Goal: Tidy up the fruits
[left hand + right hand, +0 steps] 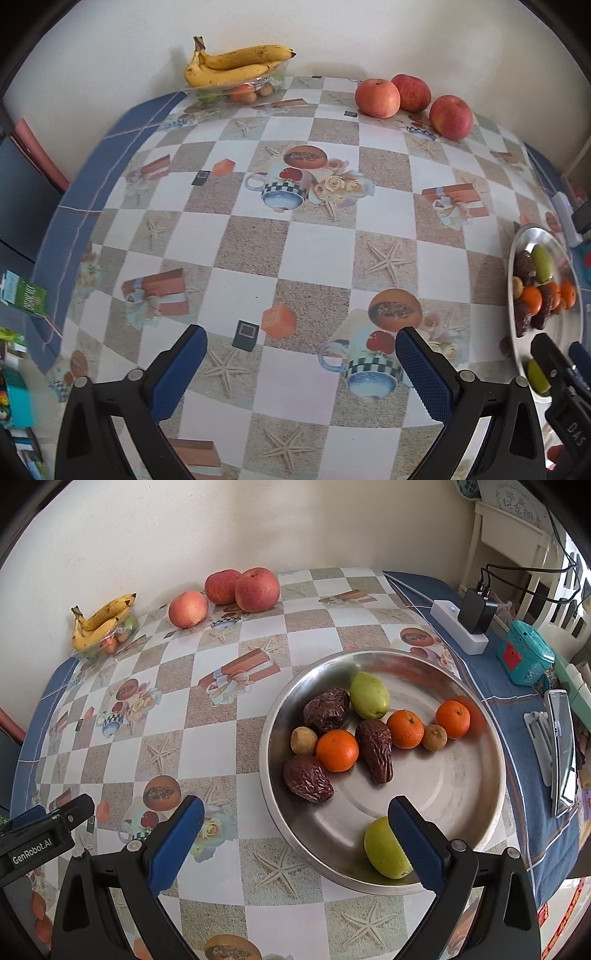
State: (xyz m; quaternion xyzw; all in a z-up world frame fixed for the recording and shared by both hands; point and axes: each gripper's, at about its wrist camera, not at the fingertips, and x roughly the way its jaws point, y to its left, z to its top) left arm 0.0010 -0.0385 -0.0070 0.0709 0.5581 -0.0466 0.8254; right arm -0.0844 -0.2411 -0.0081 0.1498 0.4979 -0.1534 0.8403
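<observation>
Both tools hang spread and empty: my right tool (295, 830) over the near rim of the metal bowl (461, 797), a green fruit (384, 849) touching its right finger; my left tool (299, 354) over bare table (314, 251). Three apples (376, 98) and bananas (236, 62) sit by the far wall.

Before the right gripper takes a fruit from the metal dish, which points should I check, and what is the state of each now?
1. Right gripper open and empty: ok.
2. Left gripper open, holding nothing: ok.
3. Nearest green fruit reachable: not ok, the right finger covers part of it, and the jaws are not around it.
4. Metal dish flat on the table: ok.
5. Oranges and dates touch each other, so picking one may push others: not ok.
6. Target place for the fruits: cannot tell.
</observation>
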